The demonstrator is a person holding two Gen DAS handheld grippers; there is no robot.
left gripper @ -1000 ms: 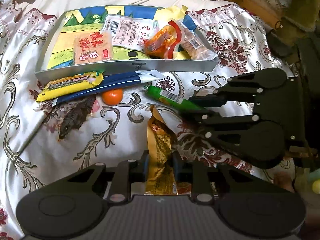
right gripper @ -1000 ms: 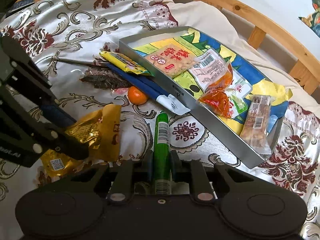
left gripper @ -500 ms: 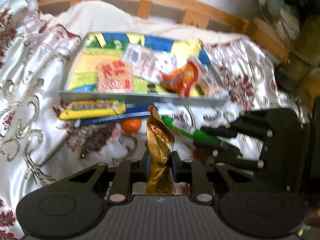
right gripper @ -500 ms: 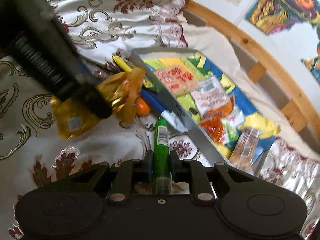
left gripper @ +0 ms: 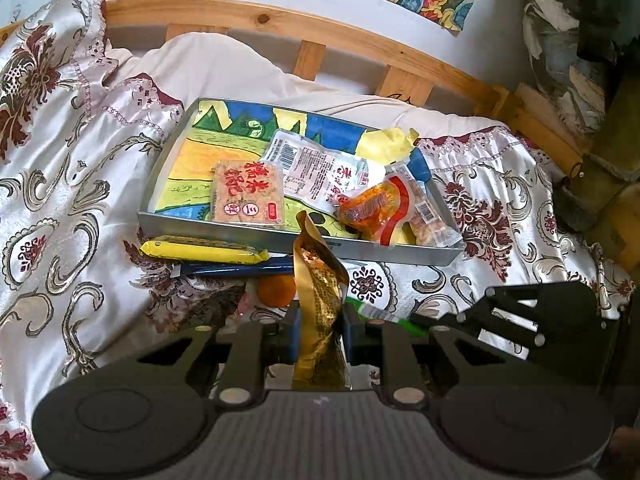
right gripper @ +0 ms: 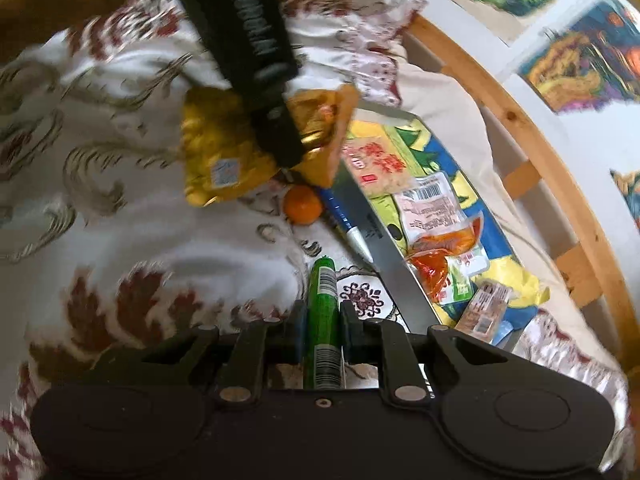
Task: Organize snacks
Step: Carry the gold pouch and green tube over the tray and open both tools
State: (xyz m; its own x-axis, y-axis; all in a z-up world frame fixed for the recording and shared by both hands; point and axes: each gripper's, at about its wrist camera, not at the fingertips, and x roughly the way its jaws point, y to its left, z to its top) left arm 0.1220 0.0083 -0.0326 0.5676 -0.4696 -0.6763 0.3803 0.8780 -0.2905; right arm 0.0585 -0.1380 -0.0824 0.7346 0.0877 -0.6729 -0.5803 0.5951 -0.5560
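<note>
My left gripper [left gripper: 320, 330] is shut on a gold snack packet [left gripper: 320, 300], lifted off the bedspread in front of the grey tray [left gripper: 224, 226]. The packet [right gripper: 224, 148] also shows in the right wrist view, pinched by the left gripper's black fingers [right gripper: 276, 120]. My right gripper [right gripper: 323, 330] is shut on a green snack stick [right gripper: 322, 304] with a barcode, raised above the cloth just left of the tray's edge [right gripper: 384, 248]. The tray holds several packets, among them a beige one with red characters [left gripper: 248, 192] and an orange-red one [left gripper: 372, 208].
A yellow bar [left gripper: 202, 250], a blue packet [left gripper: 240, 270], a small orange [left gripper: 276, 290] and a dark dried snack [left gripper: 208, 304] lie on the patterned bedspread before the tray. A wooden bed rail [left gripper: 340, 36] runs behind. The right gripper's body [left gripper: 540, 328] sits at the lower right.
Both grippers have lifted their snacks off the bedspread. The gold packet now hangs upright before the tray, and the right wrist has rolled, so its view tilts.
</note>
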